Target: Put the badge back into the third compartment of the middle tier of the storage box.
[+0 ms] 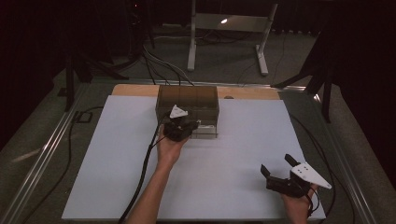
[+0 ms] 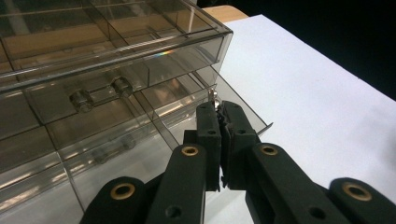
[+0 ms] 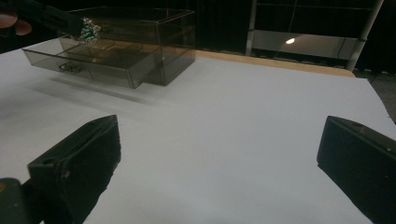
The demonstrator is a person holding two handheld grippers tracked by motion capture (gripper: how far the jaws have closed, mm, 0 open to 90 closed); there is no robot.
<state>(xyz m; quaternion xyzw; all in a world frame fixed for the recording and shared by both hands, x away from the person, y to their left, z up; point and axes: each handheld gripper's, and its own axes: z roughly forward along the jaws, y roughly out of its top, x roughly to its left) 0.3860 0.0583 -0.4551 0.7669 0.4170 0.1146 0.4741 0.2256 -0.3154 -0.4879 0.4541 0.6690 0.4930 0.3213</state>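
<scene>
My left tool pinching small glittery green trinket over open drawer of smoky plastic organiser mid-frame, right tool spread wide, lower right on white worktop, no readable writing

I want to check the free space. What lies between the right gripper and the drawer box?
Only bare white table lies between the right gripper and the drawer box, as the high view shows.

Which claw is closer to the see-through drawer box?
Left. The left claw hangs right over the open drawer of the see-through drawer box, pinching a small shiny trinket. The right claw sits open, far away near the table's front corner.
</scene>
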